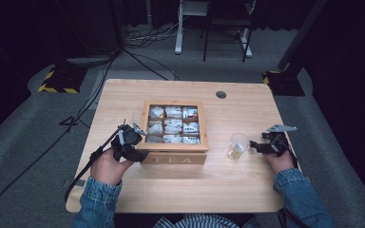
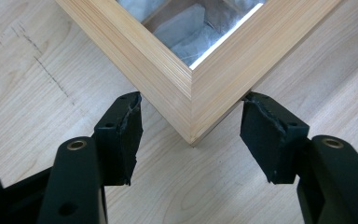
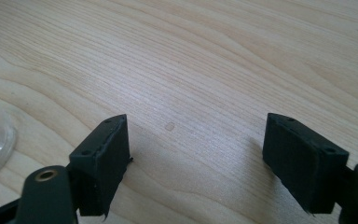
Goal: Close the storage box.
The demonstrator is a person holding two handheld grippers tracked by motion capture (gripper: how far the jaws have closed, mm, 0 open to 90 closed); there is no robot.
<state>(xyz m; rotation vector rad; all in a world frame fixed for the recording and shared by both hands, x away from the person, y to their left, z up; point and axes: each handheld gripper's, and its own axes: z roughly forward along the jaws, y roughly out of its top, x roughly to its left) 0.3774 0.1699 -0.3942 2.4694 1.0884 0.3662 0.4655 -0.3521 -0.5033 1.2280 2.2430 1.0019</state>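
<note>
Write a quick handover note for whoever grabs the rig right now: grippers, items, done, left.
Left hand-held gripper: open, jaws astride the near left corner of the wooden tea box, not clamped.
Right hand-held gripper: open, empty, over bare table, just right of the clear cup.
Tea box: mid-table, tea bags in its compartments.
Cup: upright, something small and yellowish inside; cannot tell what.
Done: nothing gripped yet.
Left: probably steady the box and move a tea bag to the cup.

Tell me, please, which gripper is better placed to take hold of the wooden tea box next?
The left. The left gripper already has its open jaws either side of the near-left corner of the tea box. The right gripper is open over bare table beside the clear cup, apart from the box.
</note>
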